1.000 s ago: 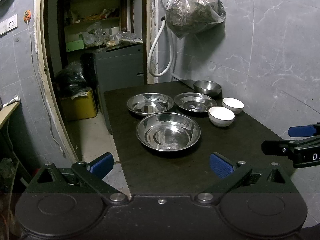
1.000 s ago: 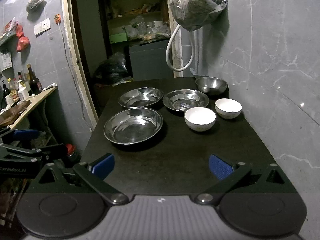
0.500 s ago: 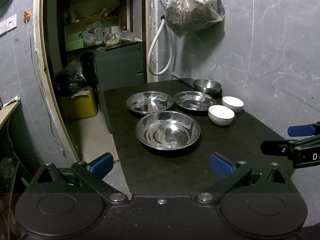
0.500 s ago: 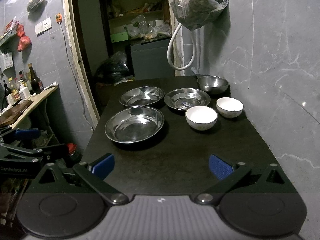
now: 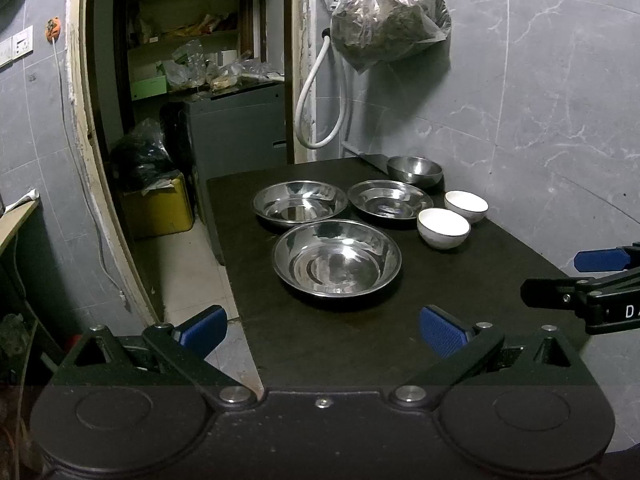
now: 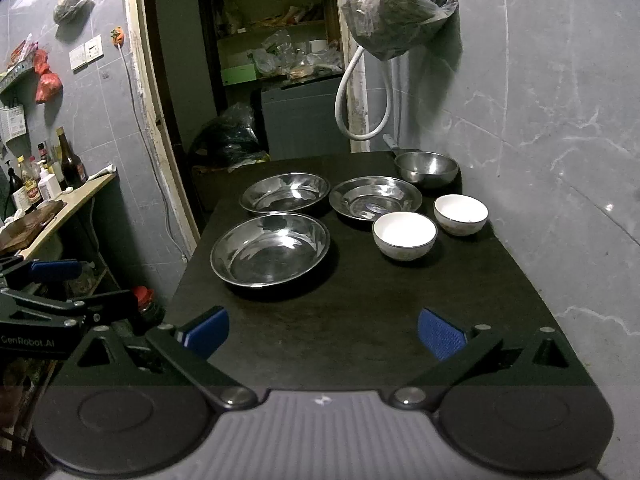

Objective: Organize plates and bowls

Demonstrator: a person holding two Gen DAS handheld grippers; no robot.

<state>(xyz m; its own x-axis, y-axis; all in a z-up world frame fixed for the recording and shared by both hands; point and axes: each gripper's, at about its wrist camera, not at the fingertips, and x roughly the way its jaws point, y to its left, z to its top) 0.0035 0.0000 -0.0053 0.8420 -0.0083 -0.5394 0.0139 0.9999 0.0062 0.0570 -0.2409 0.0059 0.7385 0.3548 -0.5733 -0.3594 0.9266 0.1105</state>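
Note:
Three steel plates sit on a black table (image 5: 360,344): a near one (image 5: 337,262) (image 6: 271,250), a far left one (image 5: 300,203) (image 6: 285,198) and a far right one (image 5: 390,204) (image 6: 375,202). Two white bowls (image 5: 443,227) (image 5: 466,205) stand to their right, also in the right wrist view (image 6: 404,235) (image 6: 461,214). A steel bowl (image 5: 414,169) (image 6: 426,169) sits at the back by the wall. My left gripper (image 5: 322,330) is open and empty at the table's near left edge. My right gripper (image 6: 322,332) is open and empty above the near edge.
A grey tiled wall (image 6: 560,140) runs along the table's right side, with a hanging plastic bag (image 5: 390,20) and a white hose (image 5: 320,92). A doorway (image 5: 200,80) with shelves lies beyond. A counter with bottles (image 6: 48,184) stands at the left.
Both grippers have drifted slightly; the dishes sit a touch higher in the views. Nothing on the table has moved.

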